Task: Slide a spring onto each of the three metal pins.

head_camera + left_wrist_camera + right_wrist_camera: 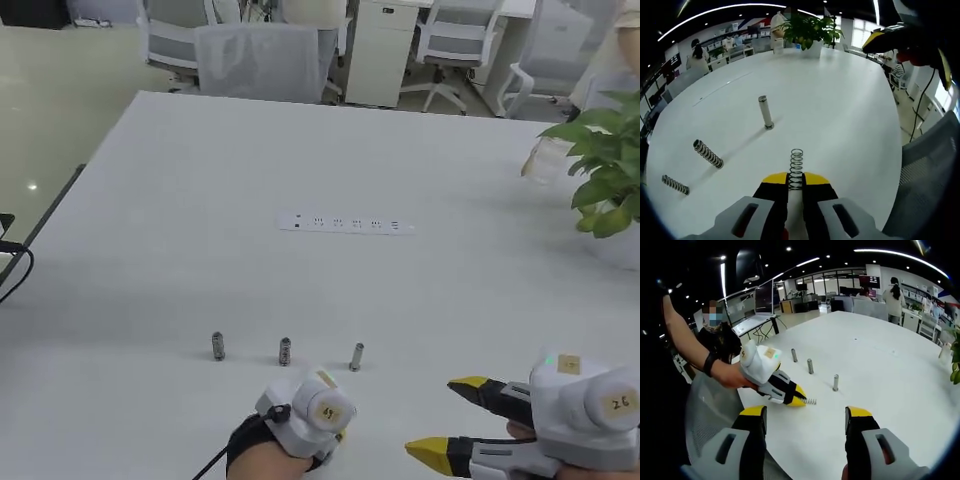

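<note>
Three metal pins stand in a row on the white table (300, 160). The left pin (218, 346) and the middle pin (285, 351) each wear a spring. Bare stands the right pin (356, 357), also seen as the bare pin (765, 112) and the bare pin (835, 382). My left gripper (796, 178) is shut on a small spring (796, 165), which sticks out past the yellow tips, short of the bare pin. The left gripper (338, 432) sits just below the pins. My right gripper (452, 420) hangs open to the right, nothing between its fingers (753, 416).
A white power strip (346, 223) lies mid-table beyond the pins. At the right edge stand a potted plant (605, 170) and a clear bottle (545, 160). Office chairs (260, 60) line the far side. The table's near edge runs just under the grippers.
</note>
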`<state>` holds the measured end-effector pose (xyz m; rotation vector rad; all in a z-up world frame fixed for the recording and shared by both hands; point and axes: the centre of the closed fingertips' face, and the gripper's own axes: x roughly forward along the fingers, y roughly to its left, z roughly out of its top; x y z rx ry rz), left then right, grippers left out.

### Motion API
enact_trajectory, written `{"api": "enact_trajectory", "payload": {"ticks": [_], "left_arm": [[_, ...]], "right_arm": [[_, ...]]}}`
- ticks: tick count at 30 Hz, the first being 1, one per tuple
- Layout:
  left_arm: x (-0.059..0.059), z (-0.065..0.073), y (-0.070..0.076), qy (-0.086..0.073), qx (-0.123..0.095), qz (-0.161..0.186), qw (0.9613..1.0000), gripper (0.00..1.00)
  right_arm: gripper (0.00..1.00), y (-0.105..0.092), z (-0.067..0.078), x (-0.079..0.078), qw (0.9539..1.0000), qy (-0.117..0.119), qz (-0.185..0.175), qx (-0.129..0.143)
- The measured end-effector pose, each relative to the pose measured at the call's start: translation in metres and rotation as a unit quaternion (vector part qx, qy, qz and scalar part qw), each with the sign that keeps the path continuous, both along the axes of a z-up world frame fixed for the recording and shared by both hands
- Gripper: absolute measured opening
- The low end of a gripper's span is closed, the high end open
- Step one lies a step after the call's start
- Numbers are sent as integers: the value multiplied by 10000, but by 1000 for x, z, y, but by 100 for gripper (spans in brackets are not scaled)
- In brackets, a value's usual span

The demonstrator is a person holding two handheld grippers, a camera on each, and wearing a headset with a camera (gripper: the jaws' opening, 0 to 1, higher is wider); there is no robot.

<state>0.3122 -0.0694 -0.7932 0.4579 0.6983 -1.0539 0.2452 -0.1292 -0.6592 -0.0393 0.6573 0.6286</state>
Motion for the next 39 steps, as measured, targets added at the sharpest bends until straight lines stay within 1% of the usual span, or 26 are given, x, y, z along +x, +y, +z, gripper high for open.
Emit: {"api": "enact_trajectory", "payload": {"ticks": [1, 3, 5, 7, 10, 12, 14, 20, 24, 28, 32, 34, 39], "left_arm": [[1, 1, 2, 8, -5, 9, 10000, 2], [0, 3, 7, 80, -30, 52, 9999, 2], [0, 6, 11, 59, -59, 49, 10000, 2], [0, 10, 16, 76, -99, 77, 9999, 2], [-1, 12, 24, 68, -106, 61, 9999, 2], [-2, 13, 30, 53, -99, 28, 9999, 2], [-2, 15, 38, 77, -122, 54, 9999, 2], [-1, 19, 60, 71, -125, 133, 9998, 2], [0, 26, 73, 73, -208, 229, 9995, 2], [0, 35, 82, 60, -325, 258, 9991, 2], [2, 45, 89, -1, -431, 332, 9985, 2], [4, 48, 90, -3, -474, 358, 9982, 2], [4, 61, 91, -90, -615, 366, 9974, 2]], "right_arm": [[62, 0, 0, 0, 10000, 7, -7, 19], [62, 2, -1, 1, 10000, 12, -23, 70], [62, 5, -2, 1, 9999, 14, -4, 111], [62, 10, -3, 1, 9999, 23, 28, 138], [62, 14, -5, 1, 9999, 44, 73, 150], [62, 17, -5, 2, 9998, 53, 90, 180], [62, 21, -5, 1, 9997, 72, 115, 218], [62, 32, -7, -1, 9994, 101, 228, 251], [62, 34, -7, -1, 9992, 123, 265, 265], [62, 36, -7, 0, 9991, 141, 293, 282], [61, 38, -7, 1, 9989, 153, 338, 288], [60, 39, -7, 1, 9988, 156, 340, 311], [60, 42, -7, 3, 9985, 177, 365, 361]]}}
